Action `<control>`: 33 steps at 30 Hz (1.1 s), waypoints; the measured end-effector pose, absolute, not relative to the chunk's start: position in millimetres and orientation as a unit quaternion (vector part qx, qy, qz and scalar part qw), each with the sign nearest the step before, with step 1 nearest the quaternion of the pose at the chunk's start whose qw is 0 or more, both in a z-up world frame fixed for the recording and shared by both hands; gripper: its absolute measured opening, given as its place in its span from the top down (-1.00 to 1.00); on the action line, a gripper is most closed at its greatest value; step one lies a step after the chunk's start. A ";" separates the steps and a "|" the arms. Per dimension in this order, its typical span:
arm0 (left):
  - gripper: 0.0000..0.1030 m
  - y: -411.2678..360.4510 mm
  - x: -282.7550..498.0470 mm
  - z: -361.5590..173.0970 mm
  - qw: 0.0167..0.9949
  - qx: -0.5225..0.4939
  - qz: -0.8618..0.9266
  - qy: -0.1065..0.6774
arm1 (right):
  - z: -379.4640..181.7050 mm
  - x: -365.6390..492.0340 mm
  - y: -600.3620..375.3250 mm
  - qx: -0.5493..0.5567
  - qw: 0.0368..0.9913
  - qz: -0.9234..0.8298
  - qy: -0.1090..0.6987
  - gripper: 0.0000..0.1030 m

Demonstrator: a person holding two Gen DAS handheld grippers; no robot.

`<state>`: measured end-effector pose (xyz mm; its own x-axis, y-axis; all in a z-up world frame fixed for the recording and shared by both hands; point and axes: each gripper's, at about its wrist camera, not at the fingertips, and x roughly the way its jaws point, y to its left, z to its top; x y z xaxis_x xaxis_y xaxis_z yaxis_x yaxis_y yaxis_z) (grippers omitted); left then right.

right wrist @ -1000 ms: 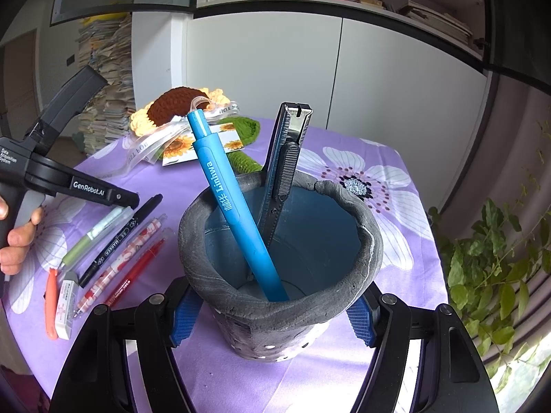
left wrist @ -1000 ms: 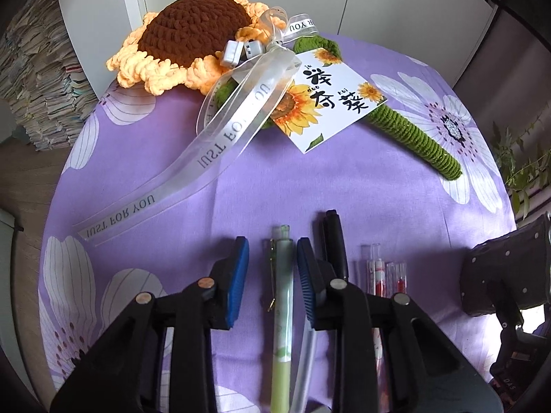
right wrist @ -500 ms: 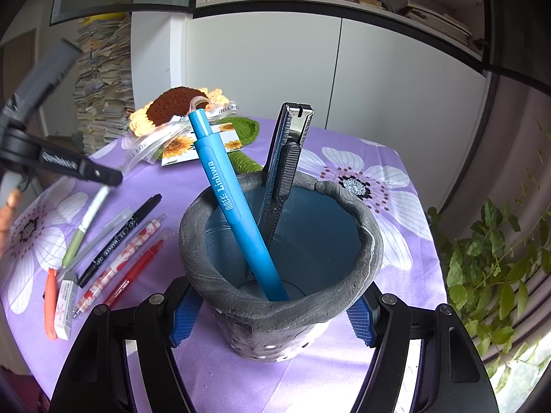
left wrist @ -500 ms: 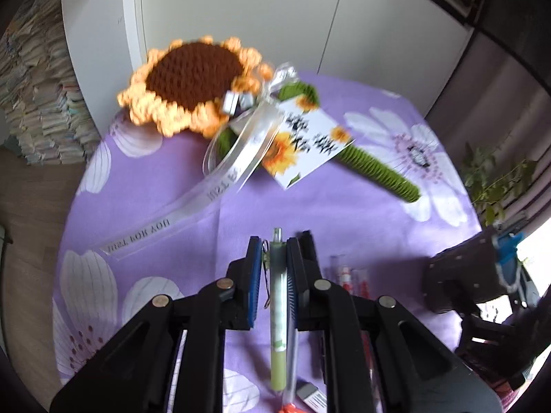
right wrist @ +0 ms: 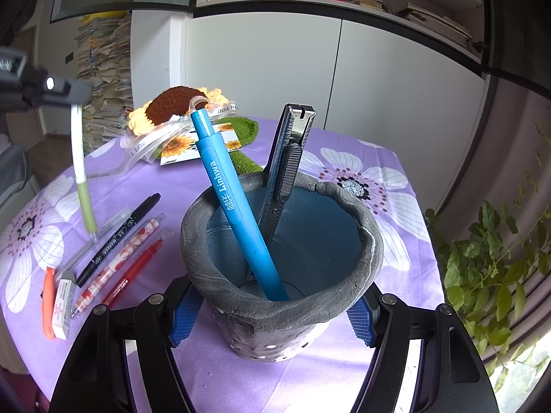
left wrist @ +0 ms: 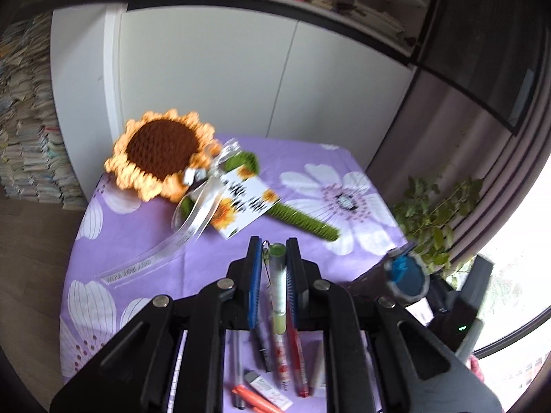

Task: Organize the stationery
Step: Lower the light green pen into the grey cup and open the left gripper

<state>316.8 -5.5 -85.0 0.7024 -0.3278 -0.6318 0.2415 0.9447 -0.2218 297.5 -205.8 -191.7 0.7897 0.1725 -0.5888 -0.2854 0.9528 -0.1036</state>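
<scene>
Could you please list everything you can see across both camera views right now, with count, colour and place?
green pen: 1, pale green and white, lifted off the table, in the left gripper
pen cup: 1, grey with blue inside, between the right gripper's pads
blue pen: 1, blue, standing in the cup
utility knife: 1, black and silver, standing in the cup
black marker: 1, black, lying on the tablecloth
red pens: 2, one patterned, one plain red, beside the marker
eraser: 1, white, near table edge
orange item: 1, orange, beside the eraser
crochet sunflower: 1, yellow, brown, green, far side
tablecloth: 1, purple with white flowers
left gripper: 1, black, blue pads
right gripper: 1, black, blue pads
</scene>
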 end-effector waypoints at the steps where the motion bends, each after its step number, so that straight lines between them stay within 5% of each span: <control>1: 0.77 -9.6 314.1 -77.5 0.923 -0.060 -0.162 0.343 | -191.7 297.7 -205.6 -0.094 0.941 0.122 0.301 -0.40; 13: 0.77 -78.1 303.3 -30.9 0.929 -0.051 -0.258 0.259 | -190.7 296.3 -204.7 -0.091 0.942 0.123 0.299 -0.40; 33: 0.77 -101.1 322.5 -99.1 0.877 -0.048 -0.295 0.375 | -190.3 296.9 -204.2 -0.089 0.942 0.123 0.299 -0.40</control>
<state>322.5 -101.1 -99.1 0.5445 -0.5531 -0.6306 0.4810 0.8218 -0.3054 296.9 -204.2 -190.3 0.7909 0.1791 -0.5852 -0.2856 0.9537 -0.0941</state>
